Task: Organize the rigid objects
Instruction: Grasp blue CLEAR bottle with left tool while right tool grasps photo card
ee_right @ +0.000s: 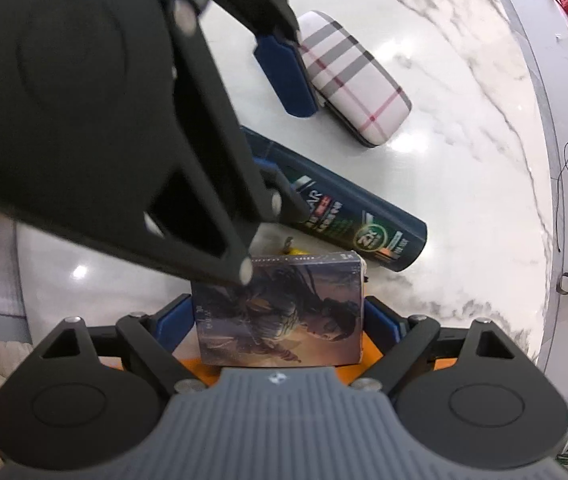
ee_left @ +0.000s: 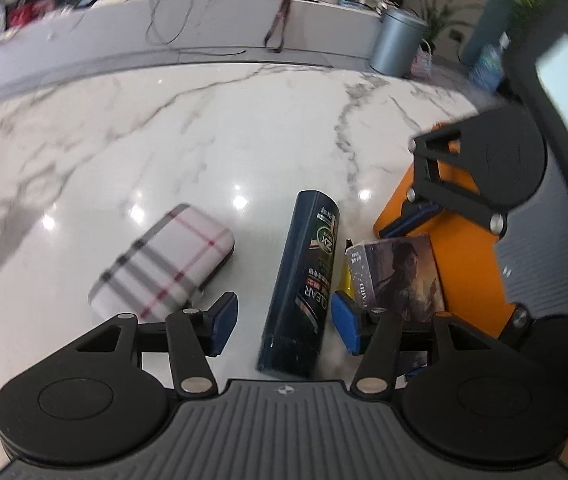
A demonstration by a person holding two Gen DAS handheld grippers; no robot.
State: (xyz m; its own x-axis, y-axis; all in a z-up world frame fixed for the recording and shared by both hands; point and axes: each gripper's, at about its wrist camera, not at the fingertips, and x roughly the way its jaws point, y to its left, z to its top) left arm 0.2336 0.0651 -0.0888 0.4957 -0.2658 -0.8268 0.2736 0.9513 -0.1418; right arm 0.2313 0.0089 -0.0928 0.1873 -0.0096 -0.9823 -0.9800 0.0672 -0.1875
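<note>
Here the left gripper (ee_left: 285, 322) hangs over a white marble table (ee_left: 164, 140) with its jaws released: the blue pads (ee_left: 224, 322) stand clear on either side of a dark blue bottle (ee_left: 303, 280) that lies on its side between them, with a visible gap on both sides, so nothing is grasped. To the left of the bottle, apart from it, lies a plaid case (ee_left: 164, 264), white with grey and red stripes, flat on the marble. Just right of the bottle stands a card box (ee_left: 399, 276) printed with a figure, and a small yellow thing (ee_left: 345, 280), too hidden to identify, shows between the bottle and the box. The box sits at the edge of an orange tray (ee_left: 467, 252). In the right wrist view, the right gripper (ee_right: 280, 328) points steeply down over the same card box (ee_right: 280, 312), which lies between its blue pads (ee_right: 379, 322); the jaws stand wide, and whether the pads press on the box I cannot tell, though a thin gap seems to show on each side. Orange (ee_right: 371, 354) shows beneath the box. Beyond it lie the bottle (ee_right: 355, 216) and the plaid case (ee_right: 355, 80), while the left gripper (ee_right: 276, 120) crosses the upper left of that view.
</note>
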